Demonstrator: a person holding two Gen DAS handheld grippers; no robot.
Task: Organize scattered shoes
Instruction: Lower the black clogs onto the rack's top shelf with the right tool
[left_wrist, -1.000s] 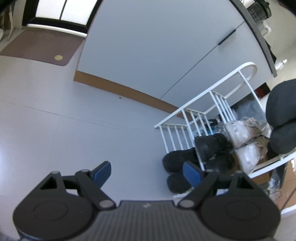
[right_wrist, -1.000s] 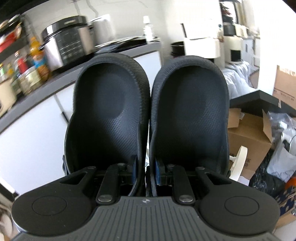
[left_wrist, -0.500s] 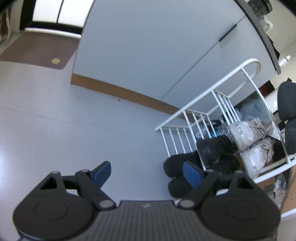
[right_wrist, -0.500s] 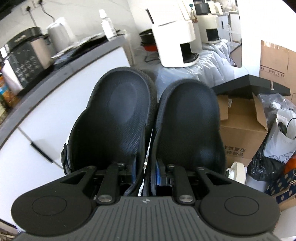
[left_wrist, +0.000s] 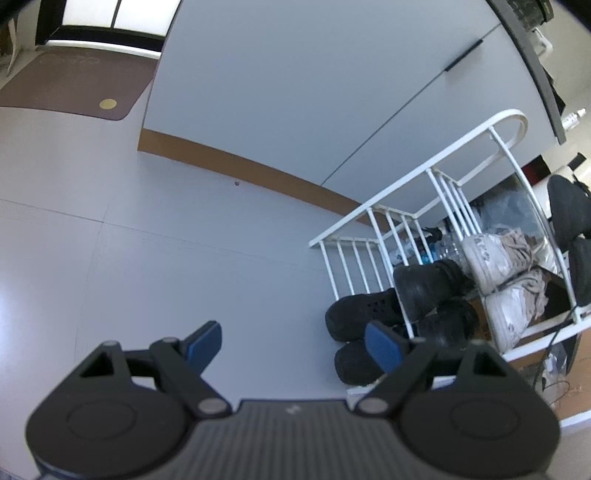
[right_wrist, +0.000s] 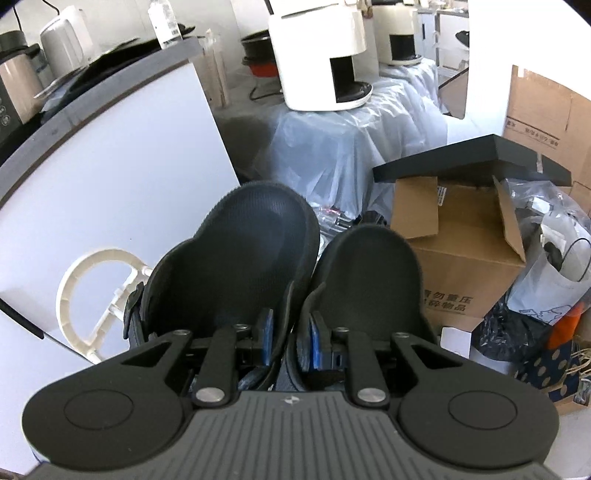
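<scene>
Item, right gripper (right_wrist: 288, 338): my jaws are opening around the heel edges of a pair of black slippers (right_wrist: 236, 258), soles facing me, toes pointing away along the fingers. Item, white shoe rack (left_wrist: 436, 192): below and left of the slippers, nearer this hand. Item, left gripper (left_wrist: 291, 339): wide apart, empty, over bare floor (left_wrist: 147, 258) left of the rack.

black slippers (right_wrist: 295, 280) heels hidden behind right claw (right_wrist: 290, 338); rack (left_wrist: 461, 229) lower shelves cut off
</scene>
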